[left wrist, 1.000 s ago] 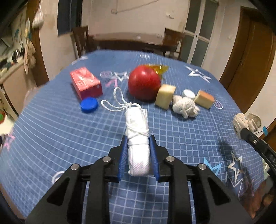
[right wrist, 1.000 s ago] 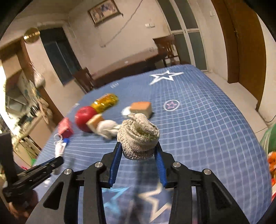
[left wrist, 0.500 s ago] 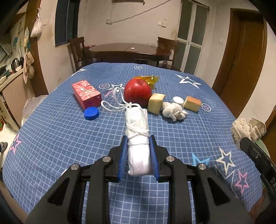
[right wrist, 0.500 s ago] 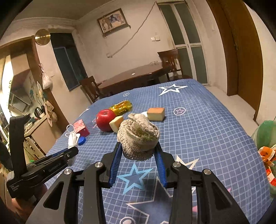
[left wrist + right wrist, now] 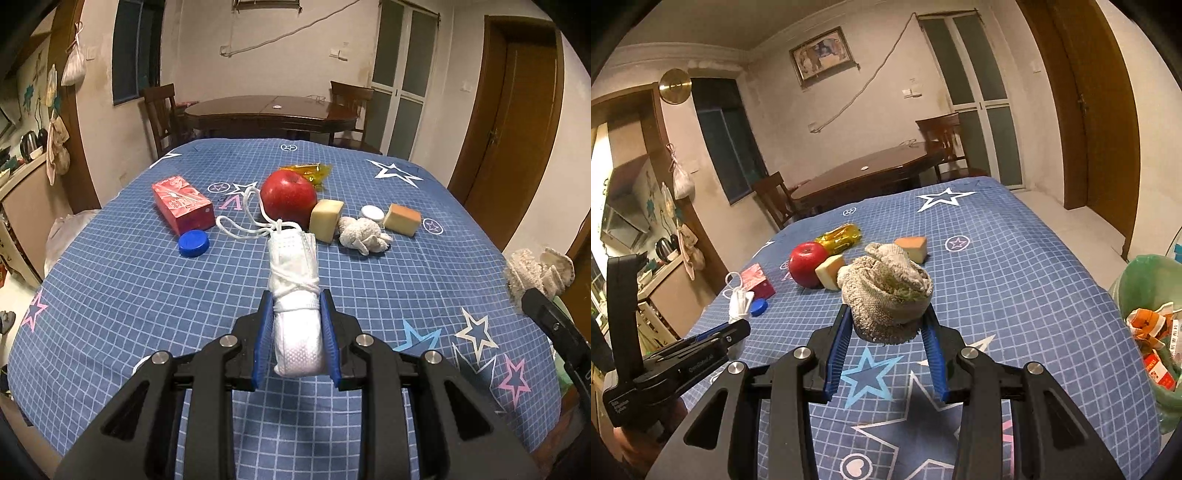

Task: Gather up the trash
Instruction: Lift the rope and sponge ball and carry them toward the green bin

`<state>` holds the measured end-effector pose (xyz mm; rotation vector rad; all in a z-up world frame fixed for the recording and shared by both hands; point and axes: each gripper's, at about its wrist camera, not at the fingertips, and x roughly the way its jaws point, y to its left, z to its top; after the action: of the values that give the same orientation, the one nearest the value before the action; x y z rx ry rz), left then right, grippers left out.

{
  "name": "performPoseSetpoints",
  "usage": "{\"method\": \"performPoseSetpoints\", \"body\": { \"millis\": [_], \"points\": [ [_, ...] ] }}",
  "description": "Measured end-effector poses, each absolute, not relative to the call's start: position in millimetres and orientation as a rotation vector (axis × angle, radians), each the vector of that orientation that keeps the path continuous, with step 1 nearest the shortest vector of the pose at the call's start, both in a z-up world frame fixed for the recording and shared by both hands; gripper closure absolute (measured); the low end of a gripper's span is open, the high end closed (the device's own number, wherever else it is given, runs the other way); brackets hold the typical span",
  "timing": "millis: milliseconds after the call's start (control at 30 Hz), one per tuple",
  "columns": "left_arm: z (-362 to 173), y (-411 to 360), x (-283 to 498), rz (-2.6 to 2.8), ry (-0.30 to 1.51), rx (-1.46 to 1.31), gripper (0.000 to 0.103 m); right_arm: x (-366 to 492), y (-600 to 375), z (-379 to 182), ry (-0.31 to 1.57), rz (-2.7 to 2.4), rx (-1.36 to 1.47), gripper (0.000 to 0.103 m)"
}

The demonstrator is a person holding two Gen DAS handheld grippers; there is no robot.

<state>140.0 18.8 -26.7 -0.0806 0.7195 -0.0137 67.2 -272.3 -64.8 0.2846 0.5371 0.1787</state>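
Blue pads of the left gripper (image 5: 296,334) clamp a rolled white mask (image 5: 295,295), its loose ear loops trailing forward above the cloth. The right gripper (image 5: 888,332) clamps a wadded beige rag (image 5: 886,291) between its own blue pads, held up clear of the table. Both loads are off the surface.

Below them lies a blue cloth (image 5: 110,295) with a white grid and stars. From the left wrist view, past the mask, a blue cap (image 5: 193,243) sits just beside a red carton (image 5: 183,205). A red apple (image 5: 289,199) stands to the right of the carton, with a yellow wrapper (image 5: 310,171) behind it and a pale wedge (image 5: 325,220) touching its right side. Next comes a crumpled white wad (image 5: 364,234), then a small white lid (image 5: 372,212) and an orange-topped block (image 5: 402,218).

At the right edge of the right wrist view, off the table, a green bin bag (image 5: 1145,280) stands open with orange and white scraps (image 5: 1152,332) inside. The rag is near it but not over it.

Farther back stand a dark wooden table (image 5: 269,112) with chairs, and a brown door (image 5: 513,129).
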Motion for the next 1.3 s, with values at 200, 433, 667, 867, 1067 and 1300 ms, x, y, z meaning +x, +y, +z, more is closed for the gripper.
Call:
{"method": "performPoseSetpoints", "body": {
  "millis": [200,433,667,867,1067,1300],
  "points": [
    [-29,14,140,-0.007,0.717,-0.053,0.079,66,-279,-68,0.546,0.176,0.290,0.063],
    [-31,11,142,-0.014,0.725,-0.049,0.079,63,-285,-71,0.555,0.165,0.293,0.063],
    [-34,8,144,-0.013,0.727,-0.030,0.079,65,-280,-72,0.563,0.162,0.284,0.063],
    [-35,3,151,-0.024,0.729,-0.004,0.079,65,-281,-71,0.561,0.140,0.266,0.063],
    [-32,-14,158,-0.072,0.731,0.043,0.079,62,-293,-74,0.559,0.098,0.272,0.063],
    [-26,-53,159,-0.138,0.705,0.123,0.079,59,-305,-79,0.562,0.066,0.279,0.063]
  ]
}}
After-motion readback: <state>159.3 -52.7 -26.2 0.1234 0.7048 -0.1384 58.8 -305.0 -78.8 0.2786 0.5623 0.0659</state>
